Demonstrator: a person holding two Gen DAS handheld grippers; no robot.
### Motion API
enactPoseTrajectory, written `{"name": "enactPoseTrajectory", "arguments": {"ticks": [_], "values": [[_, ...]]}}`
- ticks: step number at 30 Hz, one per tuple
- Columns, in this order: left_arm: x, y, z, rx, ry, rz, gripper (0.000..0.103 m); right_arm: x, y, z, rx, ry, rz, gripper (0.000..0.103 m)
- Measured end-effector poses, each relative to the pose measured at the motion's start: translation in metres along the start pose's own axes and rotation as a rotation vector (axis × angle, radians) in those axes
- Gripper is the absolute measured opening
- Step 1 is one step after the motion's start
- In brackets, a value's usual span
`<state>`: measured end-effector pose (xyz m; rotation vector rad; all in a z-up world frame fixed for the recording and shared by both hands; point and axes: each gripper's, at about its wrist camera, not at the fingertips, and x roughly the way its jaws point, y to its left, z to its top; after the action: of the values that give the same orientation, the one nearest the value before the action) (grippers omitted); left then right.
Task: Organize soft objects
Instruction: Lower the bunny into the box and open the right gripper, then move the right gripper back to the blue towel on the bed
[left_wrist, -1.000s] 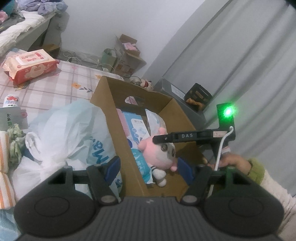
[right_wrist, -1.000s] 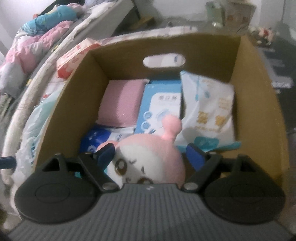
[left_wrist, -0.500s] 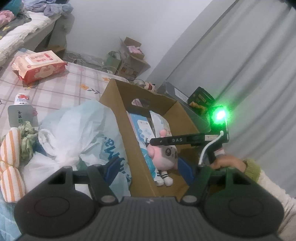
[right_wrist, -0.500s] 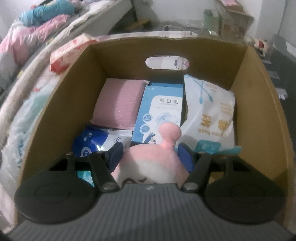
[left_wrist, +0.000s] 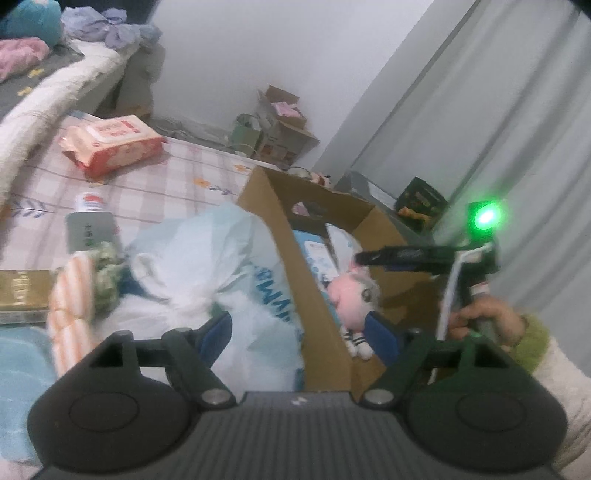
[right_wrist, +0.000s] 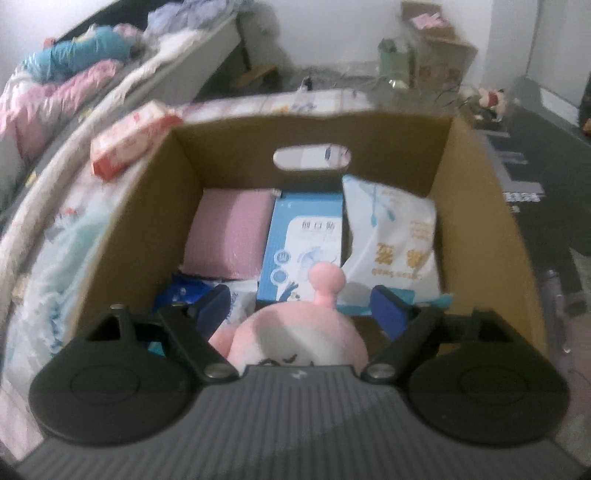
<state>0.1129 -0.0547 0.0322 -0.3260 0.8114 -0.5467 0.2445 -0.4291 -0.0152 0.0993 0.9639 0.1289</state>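
One pink plush toy (right_wrist: 295, 334) lies inside the cardboard box (right_wrist: 480, 221), near its front wall; round pink head with a white face, one knobbed stalk on top, dark eyes, striped legs visible from the left wrist view. Right gripper (right_wrist: 301, 304) hangs over it; jaws have just been opening, pads apart and clear of the plush between them. Left gripper (left_wrist: 301, 330) straddles the box's near wall, beside a plastic bag (left_wrist: 207, 266); jaws have just been opening, nothing gripped.
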Motion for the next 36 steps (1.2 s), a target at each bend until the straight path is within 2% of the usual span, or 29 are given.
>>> {"name": "enactPoseTrajectory", "arguments": {"ticks": [5, 10, 17, 21, 29, 35, 36], "values": [[-0.030, 0.019, -0.016, 0.005, -0.016, 0.084, 0.088, -0.051, 0.011, -0.010, 0.042, -0.122, 0.045, 0.087], [-0.060, 0.039, -0.030, -0.004, -0.039, 0.190, 0.089, -0.096, 0.039, -0.026, 0.066, -0.221, 0.168, 0.090], [-0.089, 0.058, -0.047, -0.004, -0.076, 0.293, 0.090, -0.120, 0.094, -0.038, 0.089, -0.261, 0.362, 0.091], [-0.091, 0.065, -0.060, 0.010, -0.071, 0.336, 0.090, -0.117, 0.136, -0.046, 0.071, -0.235, 0.460, 0.091], [-0.084, 0.077, -0.079, 0.090, -0.043, 0.437, 0.090, -0.095, 0.220, -0.070, 0.012, -0.089, 0.612, 0.091], [-0.080, 0.097, -0.094, 0.078, -0.032, 0.443, 0.088, -0.065, 0.276, -0.098, -0.041, 0.058, 0.659, 0.090], [-0.078, 0.101, -0.095, 0.072, -0.025, 0.445, 0.085, -0.060, 0.282, -0.103, -0.046, 0.076, 0.653, 0.090]]}}
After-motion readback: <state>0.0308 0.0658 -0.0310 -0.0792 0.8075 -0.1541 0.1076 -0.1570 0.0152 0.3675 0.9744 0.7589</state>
